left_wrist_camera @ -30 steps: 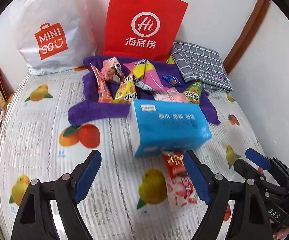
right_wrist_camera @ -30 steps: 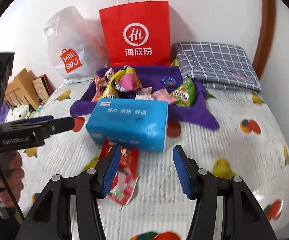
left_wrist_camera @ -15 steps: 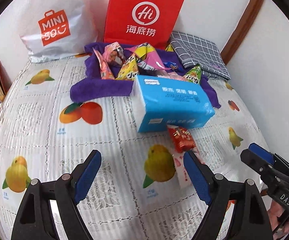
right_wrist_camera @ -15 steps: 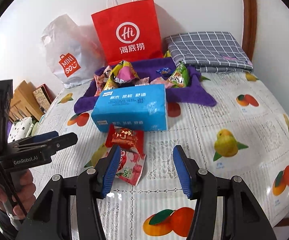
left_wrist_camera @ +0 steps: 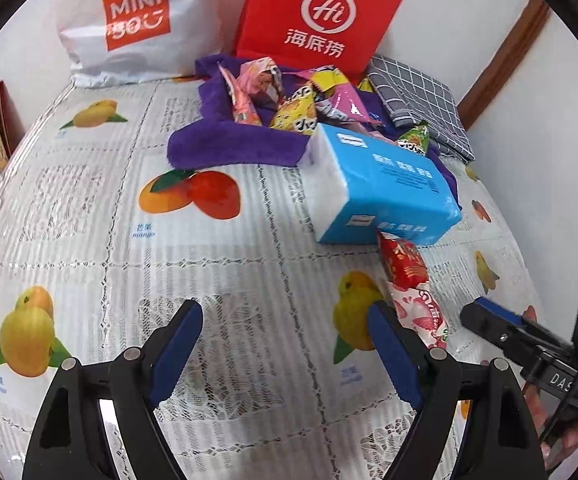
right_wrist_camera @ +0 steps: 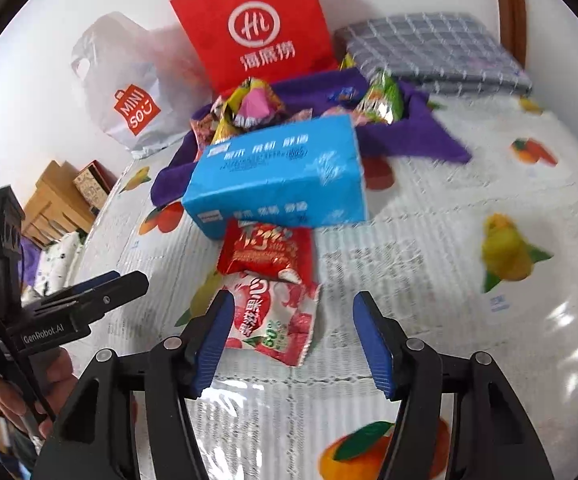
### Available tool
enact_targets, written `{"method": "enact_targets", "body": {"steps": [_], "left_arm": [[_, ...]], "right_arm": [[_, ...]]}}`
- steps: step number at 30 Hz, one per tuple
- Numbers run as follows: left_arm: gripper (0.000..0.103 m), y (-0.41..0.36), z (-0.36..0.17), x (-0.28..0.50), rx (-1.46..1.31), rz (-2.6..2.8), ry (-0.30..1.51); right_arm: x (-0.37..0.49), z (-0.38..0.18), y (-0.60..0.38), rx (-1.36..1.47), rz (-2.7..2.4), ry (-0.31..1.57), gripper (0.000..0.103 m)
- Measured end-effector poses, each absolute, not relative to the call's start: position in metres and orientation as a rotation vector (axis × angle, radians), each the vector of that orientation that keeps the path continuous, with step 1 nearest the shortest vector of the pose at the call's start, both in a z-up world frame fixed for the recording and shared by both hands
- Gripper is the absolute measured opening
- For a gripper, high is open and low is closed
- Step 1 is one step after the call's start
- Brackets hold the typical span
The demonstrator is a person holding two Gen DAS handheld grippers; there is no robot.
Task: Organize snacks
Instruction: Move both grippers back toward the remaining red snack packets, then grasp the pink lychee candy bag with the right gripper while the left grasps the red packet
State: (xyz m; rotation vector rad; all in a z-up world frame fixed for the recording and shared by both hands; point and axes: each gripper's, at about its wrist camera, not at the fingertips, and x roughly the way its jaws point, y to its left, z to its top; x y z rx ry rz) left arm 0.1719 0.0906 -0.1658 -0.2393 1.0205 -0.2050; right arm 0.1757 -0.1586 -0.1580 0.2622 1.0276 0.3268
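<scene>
Two snack packets lie on the fruit-print tablecloth in front of a blue tissue pack (right_wrist_camera: 277, 172) (left_wrist_camera: 385, 188): a red packet (right_wrist_camera: 267, 250) (left_wrist_camera: 405, 264) and a pink-and-white strawberry packet (right_wrist_camera: 277, 320) (left_wrist_camera: 421, 312). My right gripper (right_wrist_camera: 293, 304) hangs low over the strawberry packet. Its jaws are opening, the packet lies between the fingertips, and the pads do not press on it. My left gripper (left_wrist_camera: 285, 316) stands open over bare cloth to the left of both packets, holding nothing. More snacks (left_wrist_camera: 289, 96) are piled on a purple towel (left_wrist_camera: 225, 144) behind the tissue pack.
A red paper bag (left_wrist_camera: 321, 20) and a white plastic bag (left_wrist_camera: 137, 20) stand against the back wall. A grey checked cloth (right_wrist_camera: 429, 48) lies folded at the back right. Wooden boxes (right_wrist_camera: 57, 200) sit beyond the table's left edge. Each view shows a hand on the other gripper.
Both grippers have sunk toward the table and the packets look larger. The right gripper's jaws have widened, and the strawberry packet now lies between its fingertips.
</scene>
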Motion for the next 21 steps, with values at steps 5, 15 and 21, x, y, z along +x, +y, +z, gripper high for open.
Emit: {"method": "enact_targets", "body": {"steps": [5, 15, 21], "left_arm": [[0.083, 0.099, -0.175, 0.173, -0.27, -0.218, 1.035], [0.083, 0.119, -0.184, 0.171, -0.338, -0.237, 1.037], [0.083, 0.121, -0.181, 0.169, -0.337, -0.237, 1.032]], "right_arm": [[0.184, -0.176, -0.15, 0.309, 0.355, 1.084, 0.068], [0.191, -0.185, -0.121, 0.249, 0.331, 1.099, 0.09], [0.191, -0.191, -0.091, 0.056, 0.268, 1.074, 0.095]]}}
